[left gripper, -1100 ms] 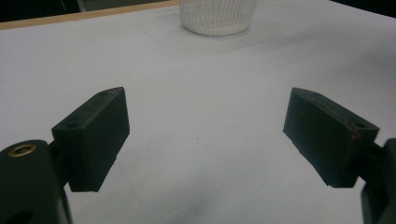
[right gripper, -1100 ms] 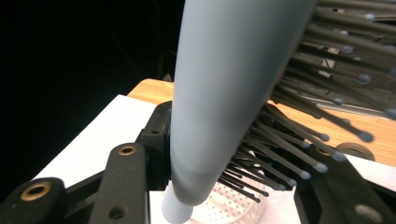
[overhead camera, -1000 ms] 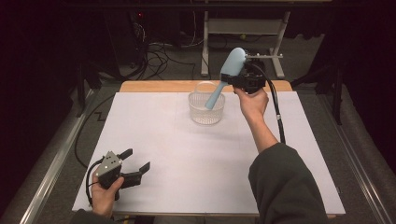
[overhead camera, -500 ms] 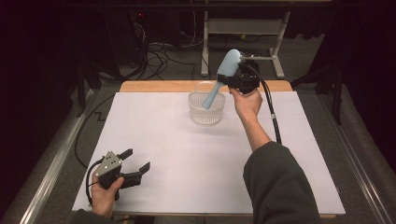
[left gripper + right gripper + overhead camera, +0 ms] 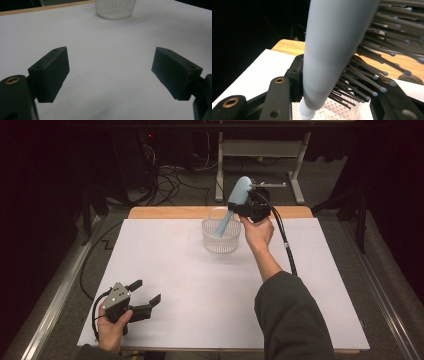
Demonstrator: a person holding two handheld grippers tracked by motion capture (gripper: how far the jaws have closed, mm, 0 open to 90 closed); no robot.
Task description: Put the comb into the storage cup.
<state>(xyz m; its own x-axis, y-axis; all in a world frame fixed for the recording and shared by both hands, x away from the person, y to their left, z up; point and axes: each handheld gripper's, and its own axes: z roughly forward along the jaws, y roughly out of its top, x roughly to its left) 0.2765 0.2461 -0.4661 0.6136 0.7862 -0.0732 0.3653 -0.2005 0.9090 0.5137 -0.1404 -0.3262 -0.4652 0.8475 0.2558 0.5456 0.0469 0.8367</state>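
A light blue hairbrush (image 5: 234,205) hangs tilted over a clear ribbed plastic cup (image 5: 221,236) at the far middle of the table. Its handle end dips into the cup's mouth. My right gripper (image 5: 243,208) is shut on the brush's head. In the right gripper view the brush (image 5: 332,50) runs down between the jaws, bristles to the right, and the cup (image 5: 332,110) lies below. My left gripper (image 5: 147,296) stands open low over the white table sheet at the near left, nothing between its fingers (image 5: 50,73). The cup (image 5: 115,8) stands far ahead of it.
A white sheet (image 5: 165,270) covers the table, with a wooden edge (image 5: 165,212) at the far side. A black cable (image 5: 282,240) trails from the right gripper along the forearm. Behind the table are cables and a metal stand (image 5: 260,155) on the floor.
The right gripper has carried the brush a little left and down over the cup, so its handle now dips into the cup's mouth. The left gripper has not moved.
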